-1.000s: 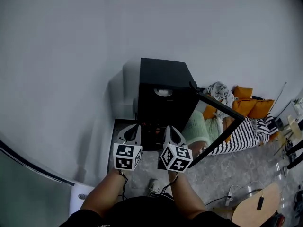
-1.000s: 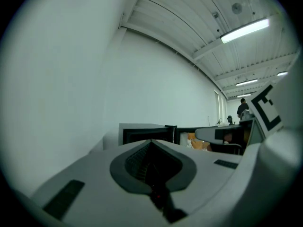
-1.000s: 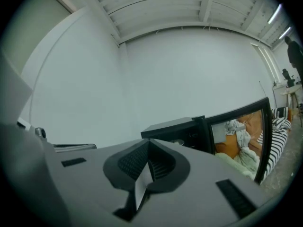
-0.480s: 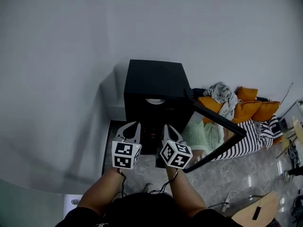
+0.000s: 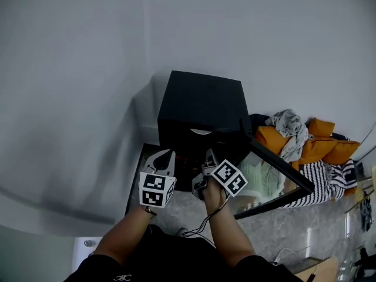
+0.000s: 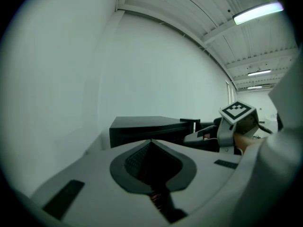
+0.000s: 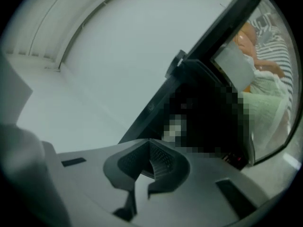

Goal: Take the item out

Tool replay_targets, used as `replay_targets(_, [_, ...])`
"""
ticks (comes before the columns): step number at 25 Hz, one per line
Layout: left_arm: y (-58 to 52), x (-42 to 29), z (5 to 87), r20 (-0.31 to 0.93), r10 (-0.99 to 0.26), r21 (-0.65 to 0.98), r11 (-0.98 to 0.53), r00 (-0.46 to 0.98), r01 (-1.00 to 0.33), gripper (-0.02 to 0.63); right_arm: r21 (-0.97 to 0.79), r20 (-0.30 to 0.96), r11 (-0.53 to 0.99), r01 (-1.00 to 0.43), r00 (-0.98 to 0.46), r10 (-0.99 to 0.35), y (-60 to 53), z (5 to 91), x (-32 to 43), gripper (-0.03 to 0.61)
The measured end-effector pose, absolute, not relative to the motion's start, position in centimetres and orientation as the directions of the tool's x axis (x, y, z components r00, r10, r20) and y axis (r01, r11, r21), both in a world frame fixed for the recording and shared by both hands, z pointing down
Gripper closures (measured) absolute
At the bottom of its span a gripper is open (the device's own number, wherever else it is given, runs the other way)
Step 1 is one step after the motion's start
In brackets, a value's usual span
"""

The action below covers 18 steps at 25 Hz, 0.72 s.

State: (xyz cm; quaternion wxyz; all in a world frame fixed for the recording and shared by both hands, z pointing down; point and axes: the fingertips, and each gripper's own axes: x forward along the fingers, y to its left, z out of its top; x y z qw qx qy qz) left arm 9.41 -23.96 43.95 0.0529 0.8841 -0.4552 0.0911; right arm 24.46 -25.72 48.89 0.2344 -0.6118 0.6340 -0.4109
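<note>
Scene: a person faces a black cabinet (image 5: 202,101) against a white wall (image 5: 88,69), its glass door (image 5: 276,166) swung open to the right.
Left gripper (image 5: 164,154): jaws together, nothing between them, held at the left of the opening.
Right gripper (image 5: 208,156): jaws together, empty, tilted, near the door.
Item: not made out; the inside is dark, with a pale round shape (image 5: 201,131) at the top of the opening.
Background: orange cushions (image 5: 320,145) on the floor beyond the door.
</note>
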Motion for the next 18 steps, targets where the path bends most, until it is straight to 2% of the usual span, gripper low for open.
replay_targets(9, [-27.9, 9.6, 45.3, 0.231, -0.749, -0.007, -0.64, 0.621, -0.769, 0.614, -0.974, 0.207, -0.197, -0.115, -0.084, -0.975, -32.4, 53.8, 26.9, 0.575])
replay_targets(12, [-28.6, 9.5, 45.9, 0.238, -0.736, -0.013, -0.655, 0.634, -0.755, 0.614, -0.982, 0.186, -0.182, -0.055, -0.069, -0.98, -34.1, 55.0, 27.8, 0.562])
replay_targets(14, [-29.0, 9.6, 46.0, 0.242, -0.724, -0.018, -0.669, 0.646, -0.743, 0.614, -0.986, 0.167, -0.165, -0.031, -0.065, -0.984, -35.2, 55.5, 28.3, 0.501])
replay_targets(18, [-29.9, 9.4, 46.5, 0.258, -0.71, -0.009, -0.68, 0.655, -0.734, 0.614, -0.986, 0.169, -0.168, -0.01, -0.075, -0.983, -37.3, 56.4, 28.6, 0.467])
